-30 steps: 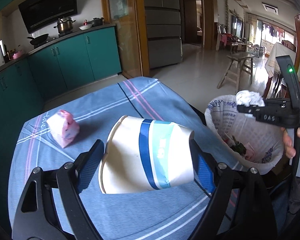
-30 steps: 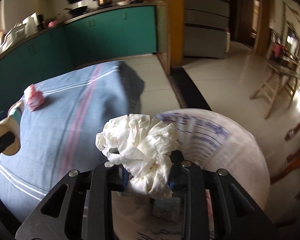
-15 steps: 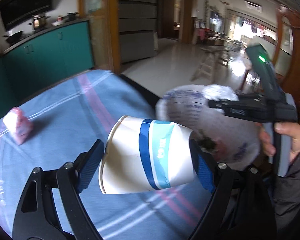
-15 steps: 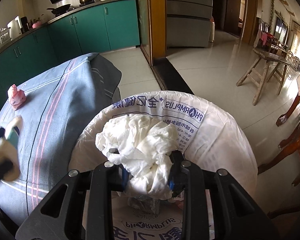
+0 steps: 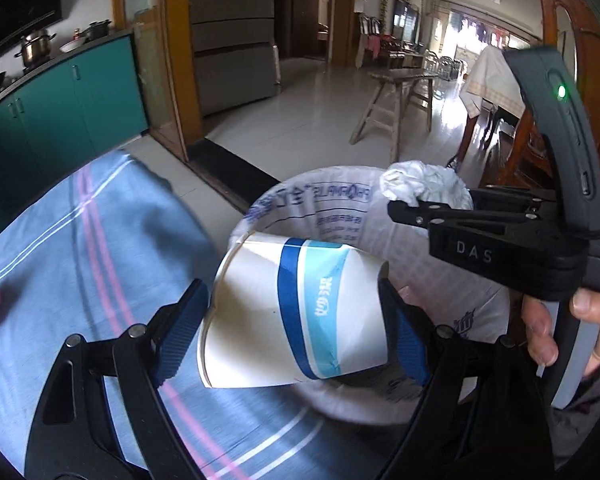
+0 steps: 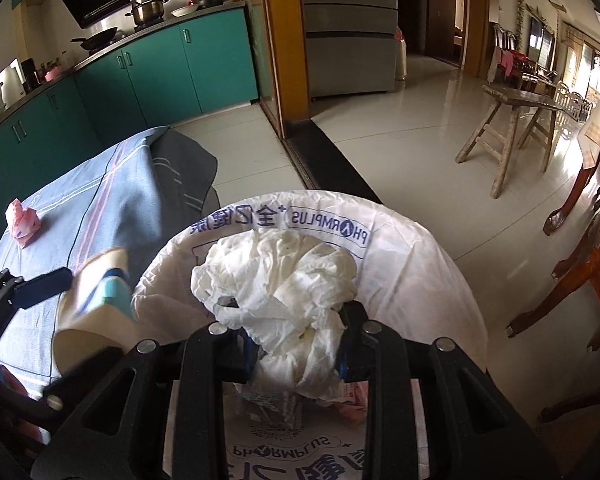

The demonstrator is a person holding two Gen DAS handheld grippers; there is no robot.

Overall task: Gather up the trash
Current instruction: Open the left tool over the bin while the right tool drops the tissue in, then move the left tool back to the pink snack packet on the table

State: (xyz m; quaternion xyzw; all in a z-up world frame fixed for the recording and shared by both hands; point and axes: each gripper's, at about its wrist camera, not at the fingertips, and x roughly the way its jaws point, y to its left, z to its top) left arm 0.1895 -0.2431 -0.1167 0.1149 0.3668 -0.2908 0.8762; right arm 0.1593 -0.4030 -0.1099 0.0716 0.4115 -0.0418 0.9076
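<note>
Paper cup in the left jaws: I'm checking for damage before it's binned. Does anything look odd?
Yes. The paper cup lies sideways, its wall creased and flattened where the left gripper squeezes it over the trash bag.

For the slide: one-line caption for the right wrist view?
Right tongs hold crumpled tissue over the bag-lined bin; paper cup approaches from the left.

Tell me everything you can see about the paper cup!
The white paper cup with dark and light blue bands lies on its side, squashed and creased, clamped between the left gripper's blue-padded fingers. Its open mouth faces left. It hangs over the rim of the white-bagged trash bin, beside the blue striped tablecloth.
</note>
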